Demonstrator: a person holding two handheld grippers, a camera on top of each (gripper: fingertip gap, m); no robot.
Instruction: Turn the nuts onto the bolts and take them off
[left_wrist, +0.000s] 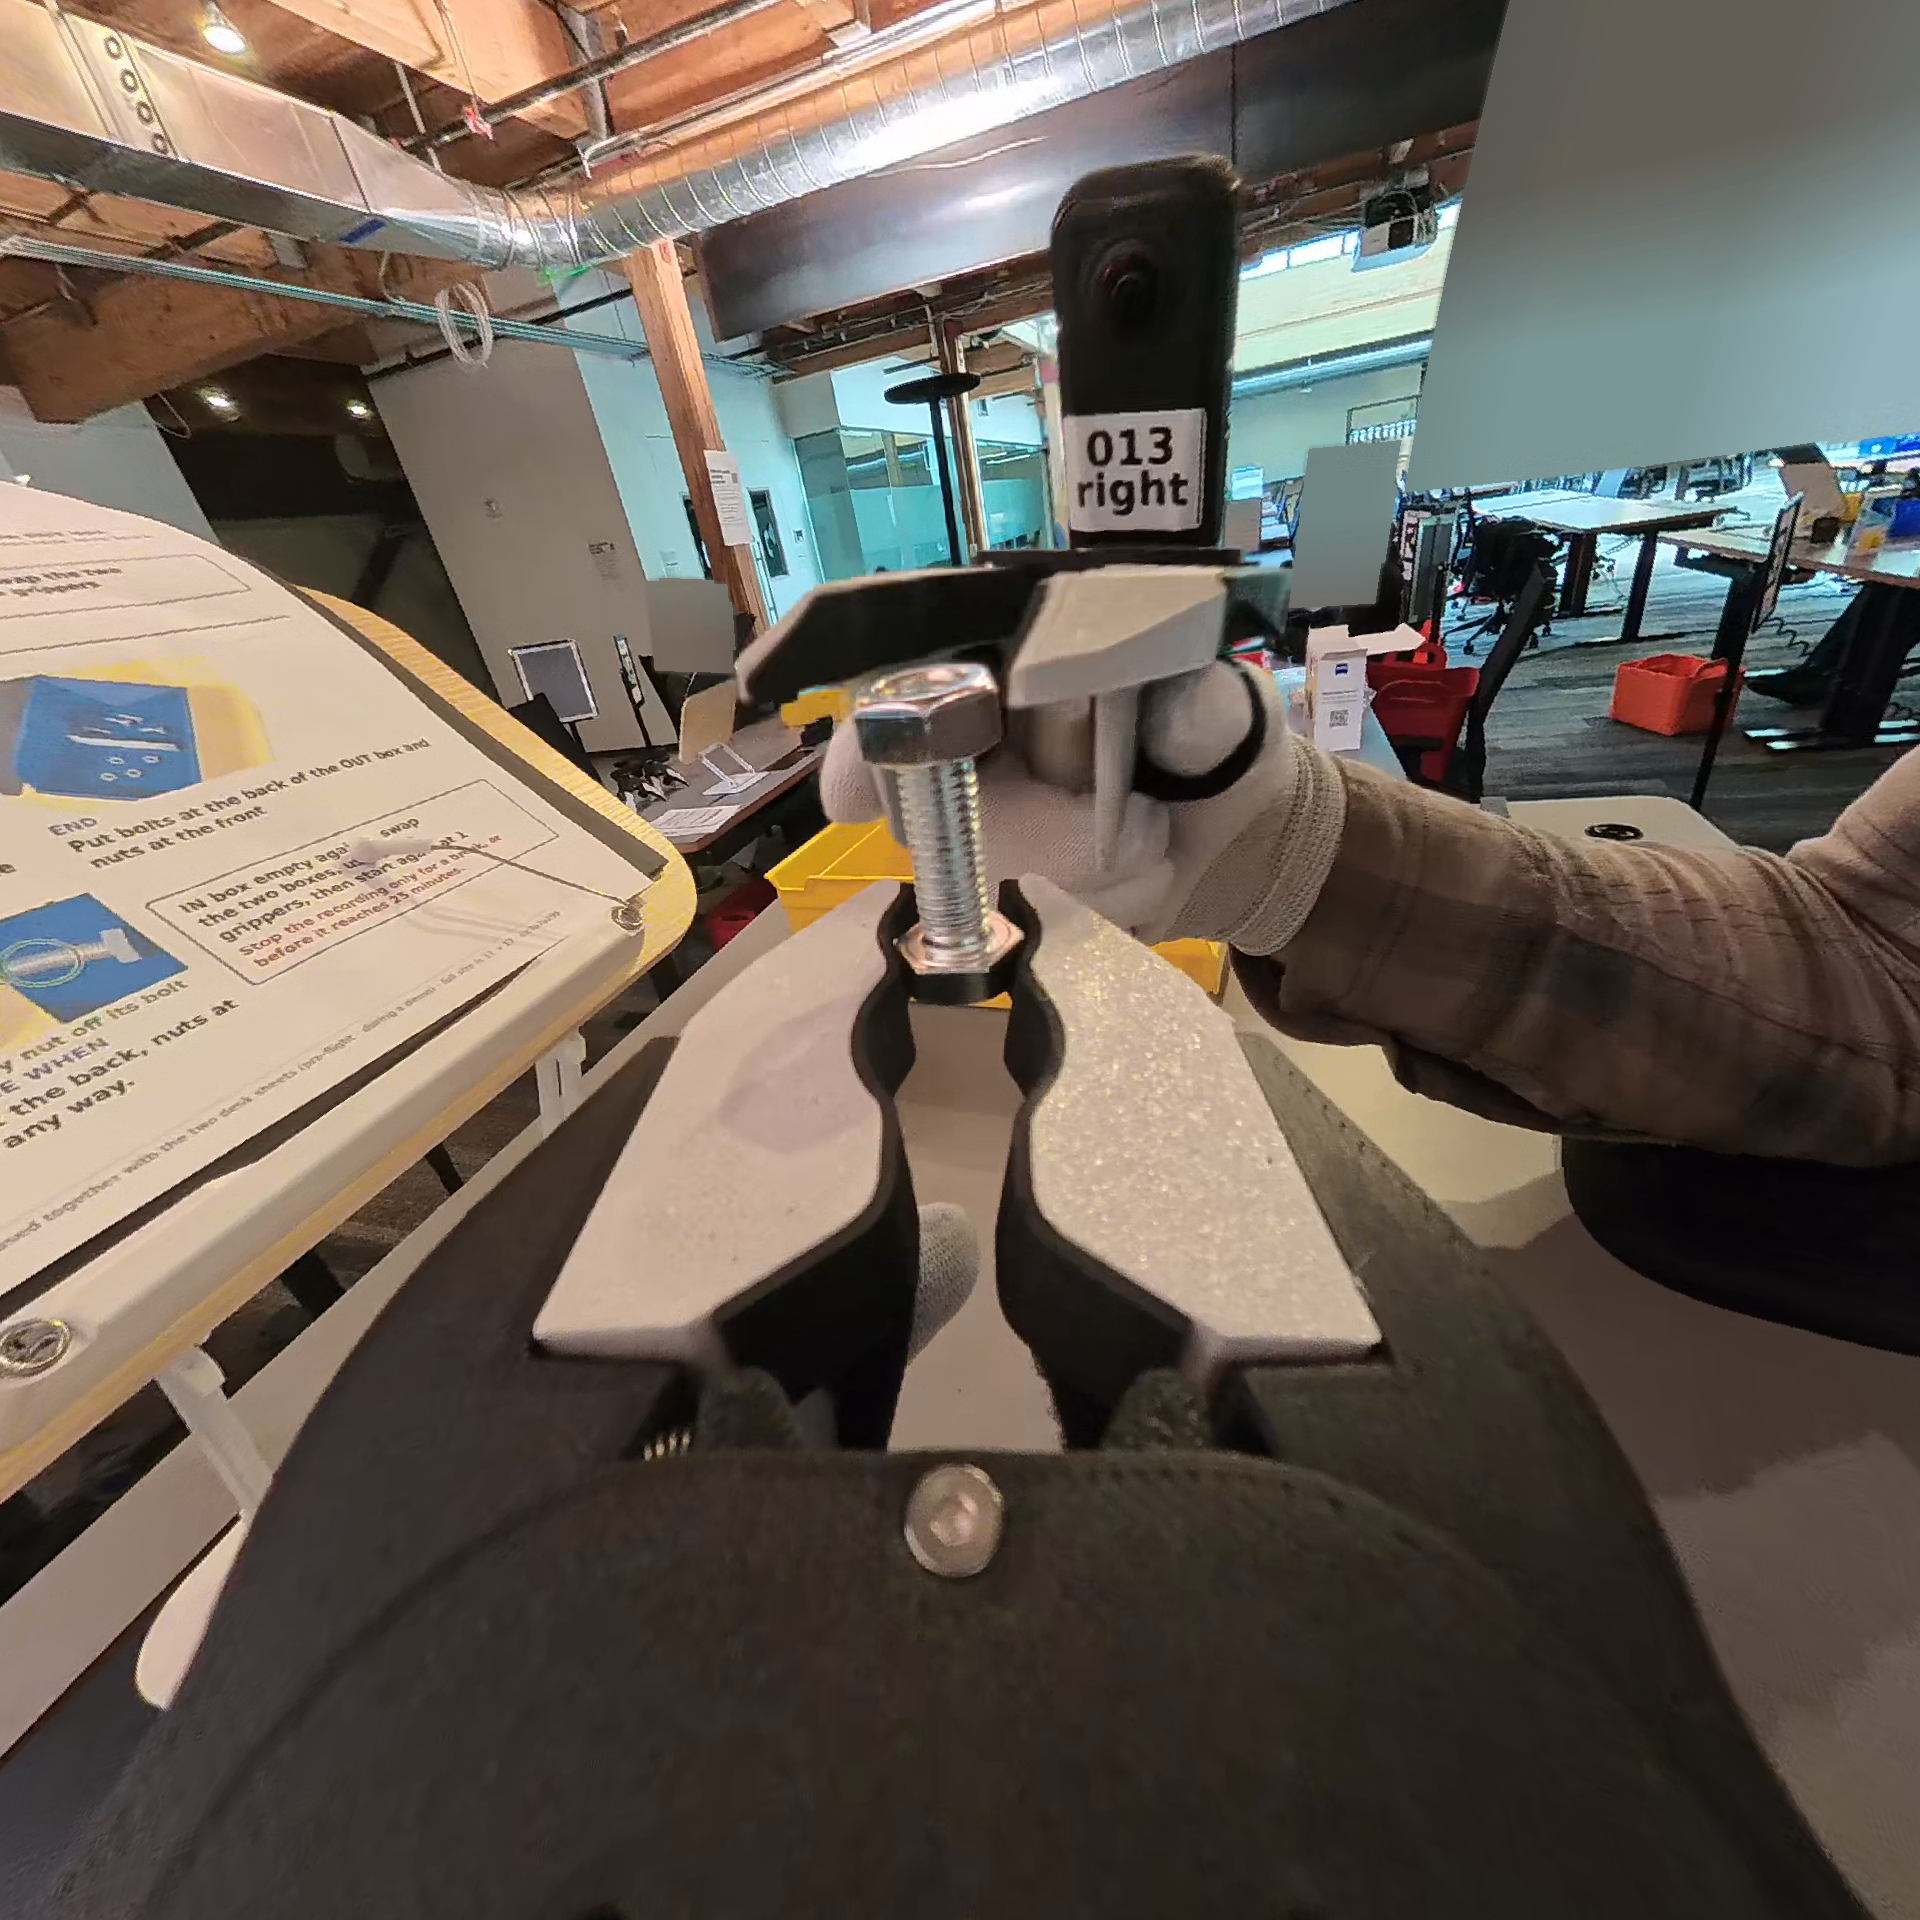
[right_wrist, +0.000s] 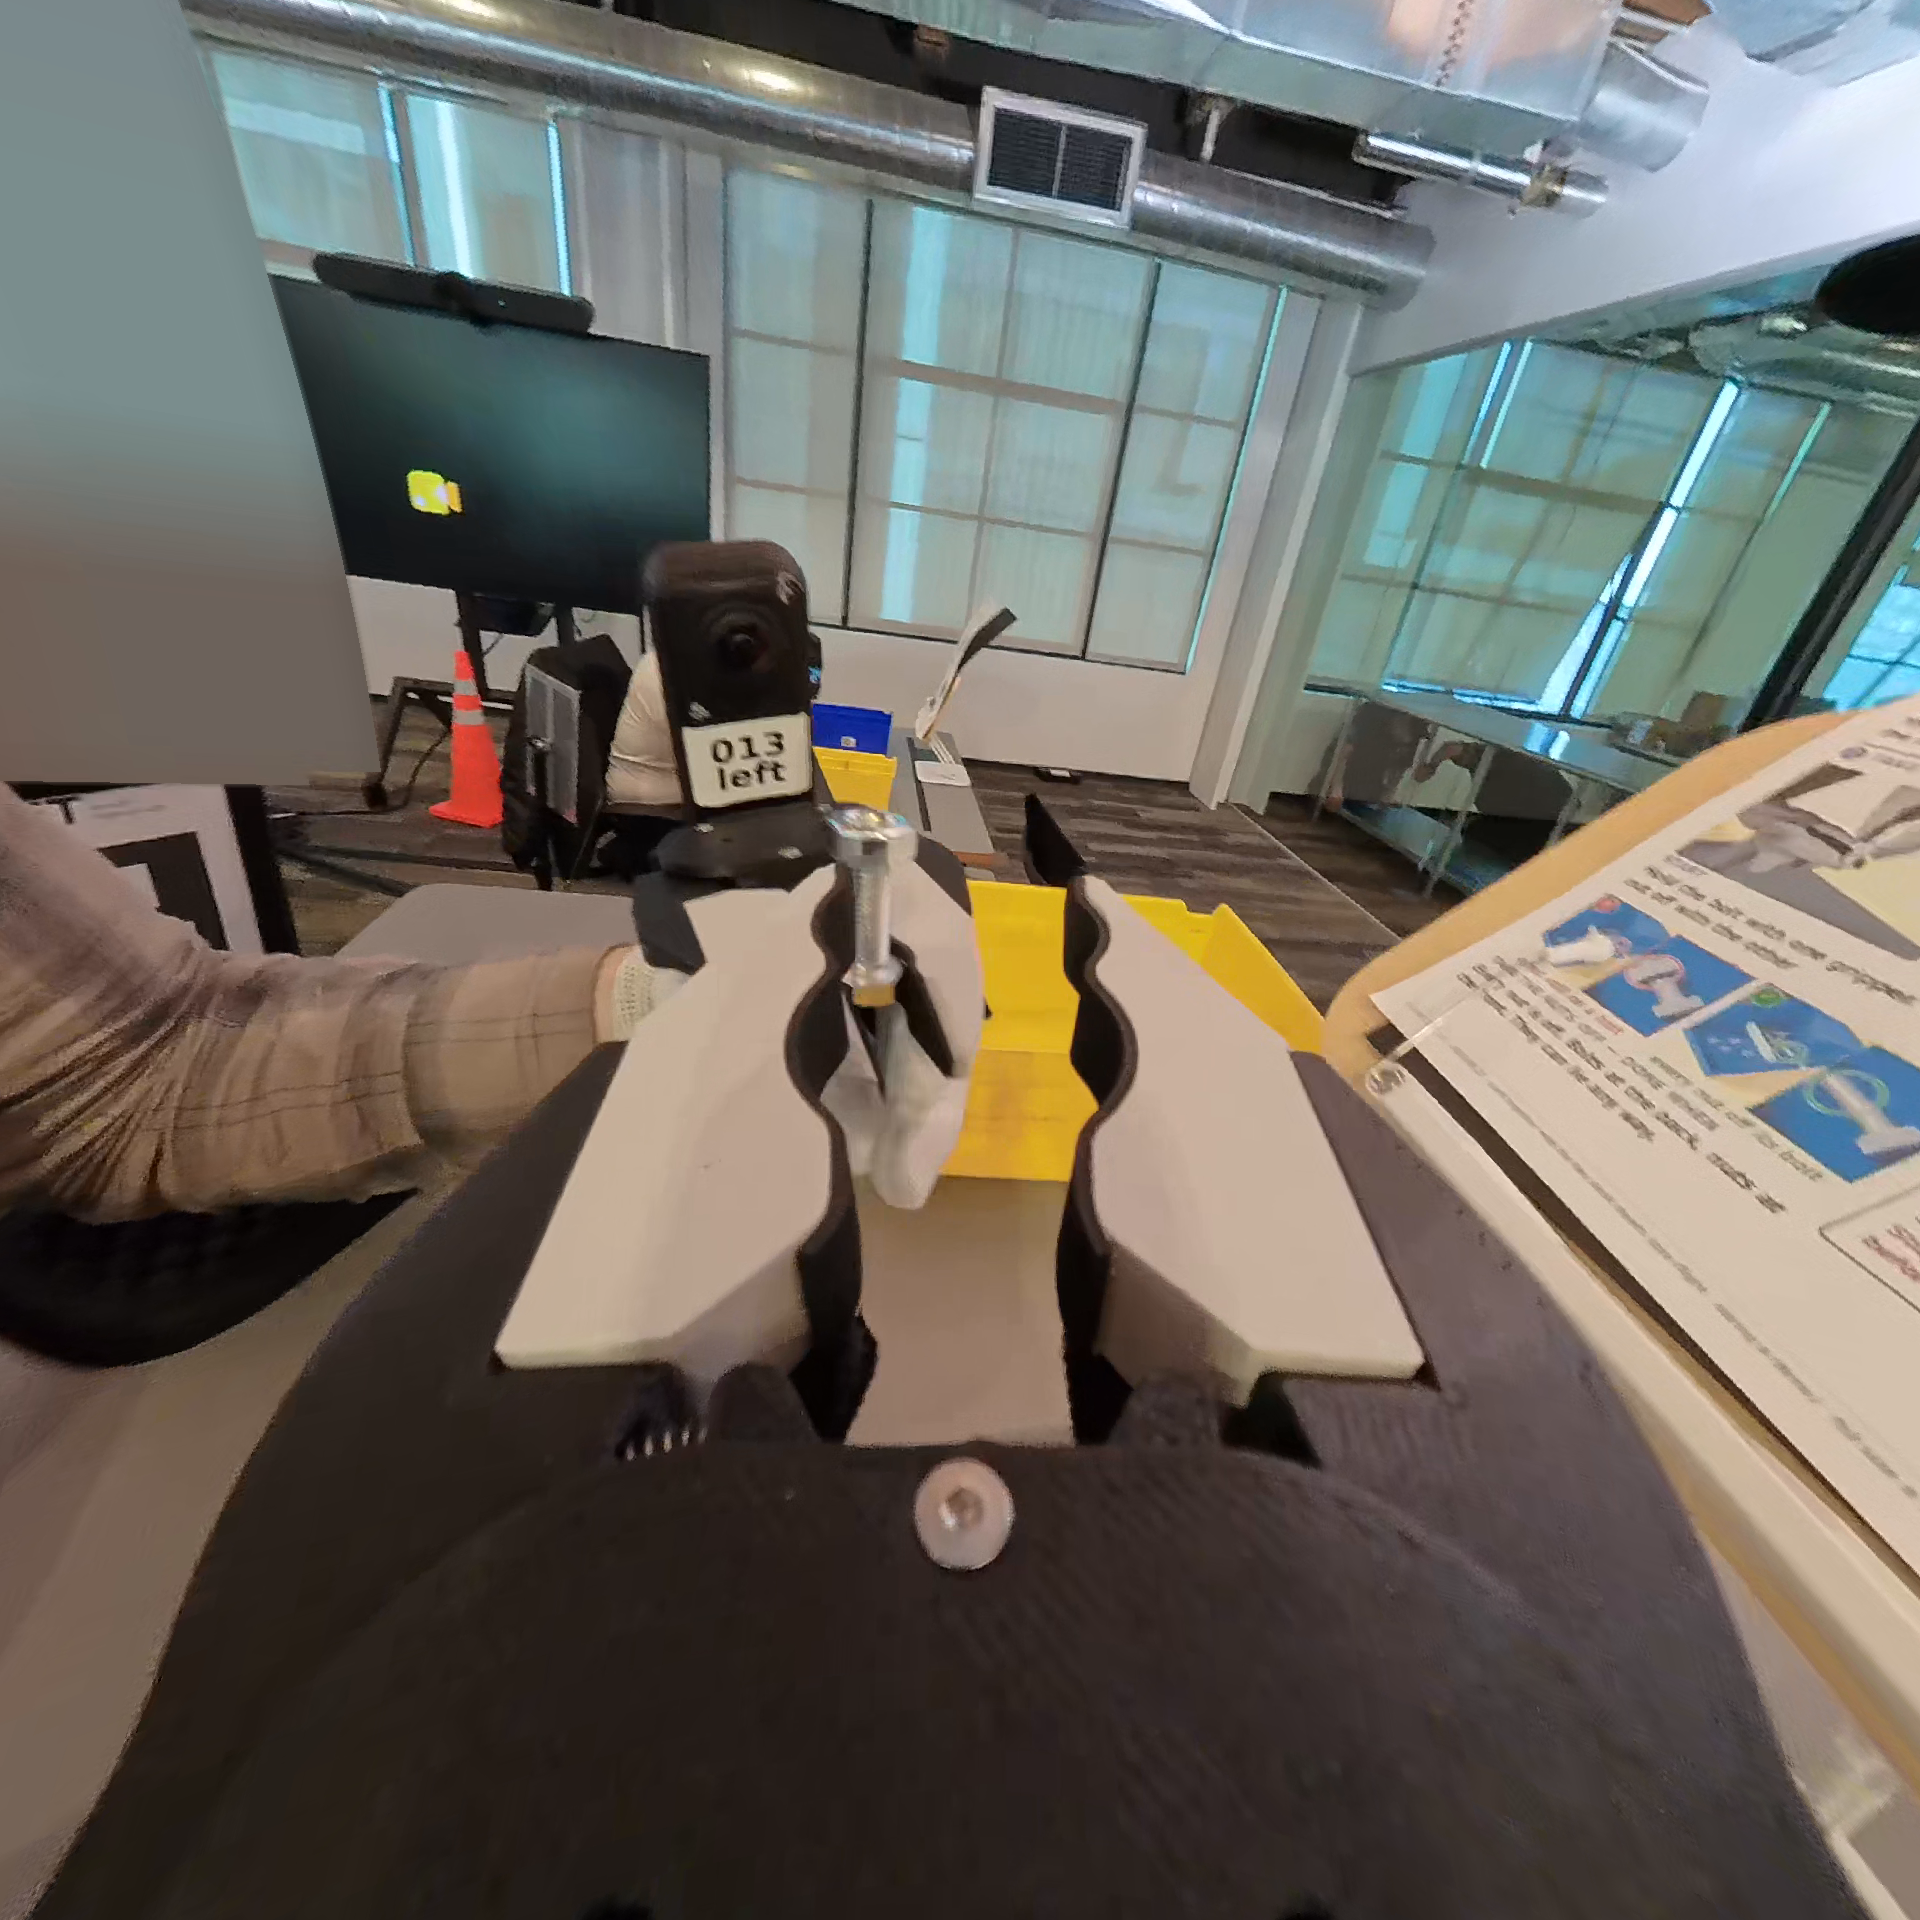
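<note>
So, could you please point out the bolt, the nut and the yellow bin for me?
bolt (left_wrist: 938, 850), left wrist view, on its threaded shank.
nut (left_wrist: 961, 951), left wrist view, on its top face.
yellow bin (right_wrist: 1023, 1049), right wrist view, on its near wall.

Open-plan office: desks (left_wrist: 1590, 520), wall screen (right_wrist: 499, 457)

White printed label on the black camera (left_wrist: 1141, 343) atop the right tool — legible, contents not transcribed; a matching label sits on the camera (right_wrist: 727, 665) atop the left tool. Printed instruction sheets (left_wrist: 208, 831) with blue photos lie on tilted boards at the tabletop edge — text readable.
</note>
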